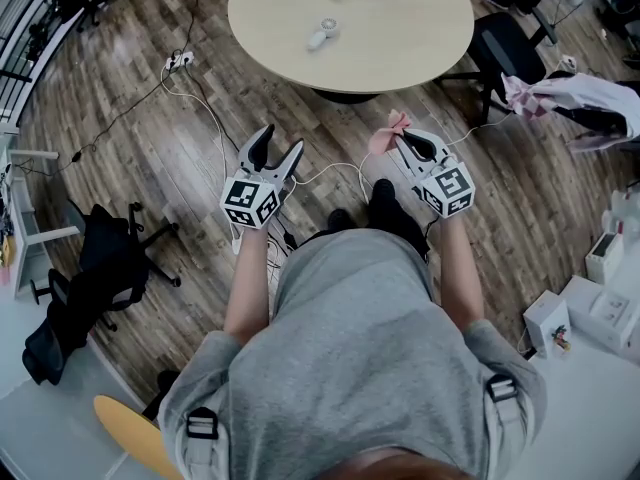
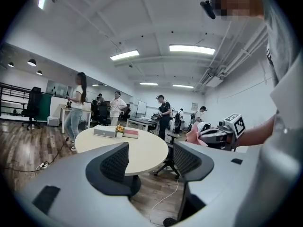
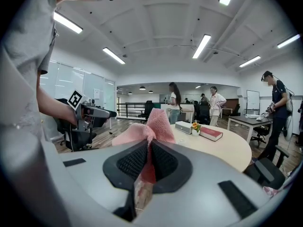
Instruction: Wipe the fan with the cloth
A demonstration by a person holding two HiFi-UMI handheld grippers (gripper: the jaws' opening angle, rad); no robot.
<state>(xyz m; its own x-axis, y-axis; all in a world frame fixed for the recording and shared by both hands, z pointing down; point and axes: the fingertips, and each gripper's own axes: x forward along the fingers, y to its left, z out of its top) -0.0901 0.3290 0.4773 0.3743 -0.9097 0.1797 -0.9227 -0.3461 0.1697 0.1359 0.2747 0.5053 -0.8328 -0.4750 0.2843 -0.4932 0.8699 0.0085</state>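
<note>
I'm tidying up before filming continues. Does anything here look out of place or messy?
White cables trail loose over the floor from a power strip toward the person's shoes, and clothes lie heaped on a chair. Nothing looks spilled or broken.

Small white handheld fan: round head, short handle, lying flat on round beige table, near the table's middle, nothing touching it. Too small for finer detail.

Pink knobbly-textured cloth: bunched, pinched between closed jaws of right gripper. Loose end fans up and out past jaw tips in crumpled tuft; narrow strip runs back between pads. In head view, cloth shows off table, well apart from fan.
</note>
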